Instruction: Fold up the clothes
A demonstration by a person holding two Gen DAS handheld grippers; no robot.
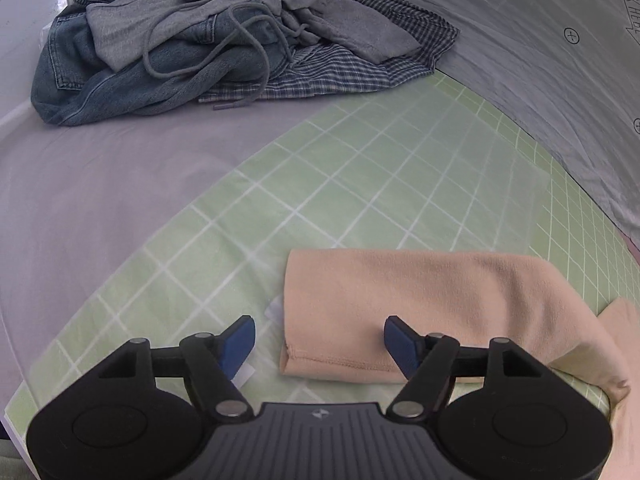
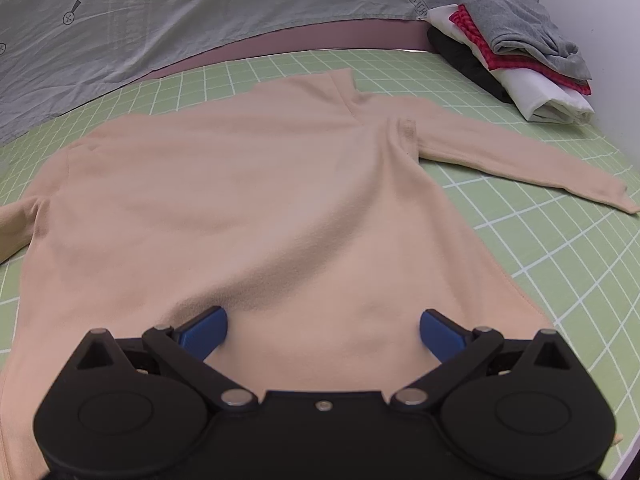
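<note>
I'm holding both grippers wide, gripping nothing: left gripper (image 1: 319,340) straddling the peach fleece long-sleeved top's (image 2: 248,208) sleeve cuff (image 1: 336,356), right gripper (image 2: 323,330) over its hem. Folding barely starting; unfolded denim-and-grey clothes heap (image 1: 208,40) waiting far ahead.

The grey printed sheet (image 2: 168,32) bears a boxed, partly legible "LOOK HERE".

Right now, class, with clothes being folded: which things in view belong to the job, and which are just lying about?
Job:
peach sweater
left gripper, open
right gripper, open
green grid mat

Lying about:
unfolded pile
folded stack
carrot-print sheet
</note>
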